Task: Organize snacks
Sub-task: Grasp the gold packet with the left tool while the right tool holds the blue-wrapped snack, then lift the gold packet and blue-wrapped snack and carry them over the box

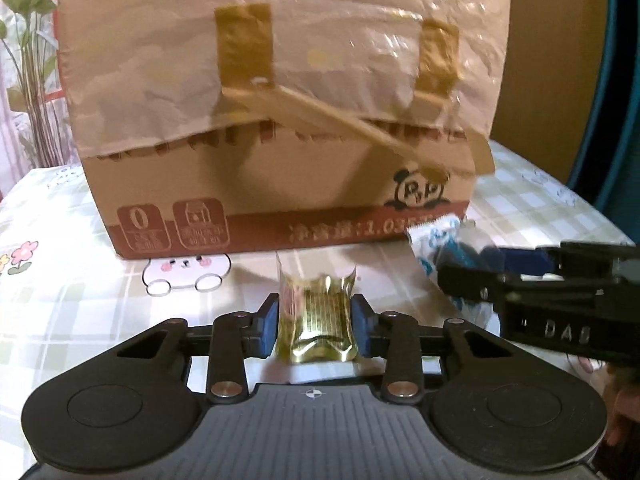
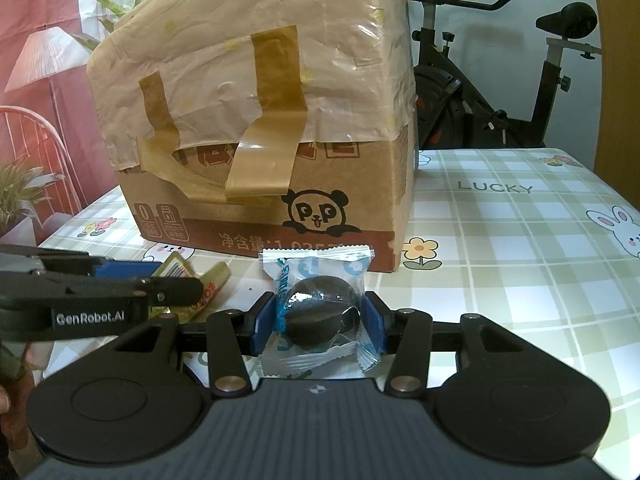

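Gold foil snack packet (image 1: pixel 316 320), crinkled; clear wrapper (image 2: pixel 320 308), dark round snack inside.

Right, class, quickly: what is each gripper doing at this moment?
Left gripper: closed on the gold snack packet.
Right gripper: closed on the clear-wrapped dark round snack.
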